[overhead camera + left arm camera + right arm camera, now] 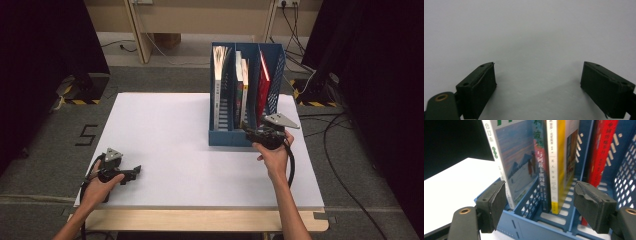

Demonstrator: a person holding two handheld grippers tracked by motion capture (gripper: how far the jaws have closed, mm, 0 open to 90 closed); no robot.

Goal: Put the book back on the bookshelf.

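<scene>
The left gripper rests on the white table near its near left corner, jaws wide apart with only bare tabletop between them. The right gripper sits farther in, at the open front of the blue file rack that stands toward the far right part of the table. Its jaws are spread wide and grip nothing; in the right gripper view they frame the rack's front lip. The rack has 3 slots. A pale-covered book stands upright in the left one, a book with a yellow spine in the middle, and a red book in the right slot, leaning slightly.
</scene>
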